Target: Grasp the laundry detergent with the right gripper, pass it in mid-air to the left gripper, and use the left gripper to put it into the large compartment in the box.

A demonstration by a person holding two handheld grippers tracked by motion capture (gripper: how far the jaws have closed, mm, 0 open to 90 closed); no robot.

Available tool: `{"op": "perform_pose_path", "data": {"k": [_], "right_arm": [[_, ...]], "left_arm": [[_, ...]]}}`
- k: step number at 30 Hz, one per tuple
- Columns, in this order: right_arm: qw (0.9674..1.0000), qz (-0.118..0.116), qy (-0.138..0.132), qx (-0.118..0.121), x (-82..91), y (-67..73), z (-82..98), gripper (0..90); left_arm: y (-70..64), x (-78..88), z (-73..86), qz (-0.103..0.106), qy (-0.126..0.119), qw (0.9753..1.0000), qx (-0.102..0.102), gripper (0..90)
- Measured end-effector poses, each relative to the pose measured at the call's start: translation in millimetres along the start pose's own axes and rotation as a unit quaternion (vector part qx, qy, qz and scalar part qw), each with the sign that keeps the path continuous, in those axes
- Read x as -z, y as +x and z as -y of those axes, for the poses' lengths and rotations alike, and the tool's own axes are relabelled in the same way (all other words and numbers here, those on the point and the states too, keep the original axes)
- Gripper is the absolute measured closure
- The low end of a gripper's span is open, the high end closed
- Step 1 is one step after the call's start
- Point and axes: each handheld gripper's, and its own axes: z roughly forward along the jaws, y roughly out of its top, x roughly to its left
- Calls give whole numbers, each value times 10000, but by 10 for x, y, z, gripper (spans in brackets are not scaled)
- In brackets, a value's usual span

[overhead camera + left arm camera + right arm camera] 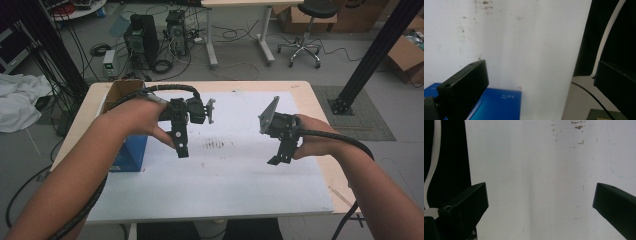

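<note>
While both grippers hang above the white sheet [220, 180] with nothing in them, the work looks to be at its start, a reach not yet begun. The left gripper [182, 148] and right gripper [278, 159] each have their jaws spread wide and empty. Nearest is the blue box [129, 152], at the table's left edge, just left of the left gripper; its far end is open brown card. The next move would likely call for swinging left and lowering onto it.

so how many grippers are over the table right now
2. The left gripper hangs over the white sheet beside the blue box, jaws apart; the right gripper hangs over the sheet's right part, jaws apart too.
</note>
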Motion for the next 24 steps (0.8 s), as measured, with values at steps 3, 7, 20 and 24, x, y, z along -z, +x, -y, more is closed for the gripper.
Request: {"op": "perform_pose_path", "data": {"k": [3, 7, 20, 24], "right_arm": [[10000, 18, -5, -15, -4, 7, 8, 0], [10000, 11, 2, -35, -6, 12, 24, 0], [10000, 17, -7, -44, -7, -9, 6, 0], [10000, 17, -5, -26, -9, 6, -21, 0]], "left_arm": [[-4, 10, -8, -2, -32, 10000, -29, 1], [-9, 33, -9, 6, -58, 10000, -42, 1], [24, -1, 9, 65, -108, 9999, -48, 1], [7, -8, 11, 75, -136, 9999, -64, 1]]}}
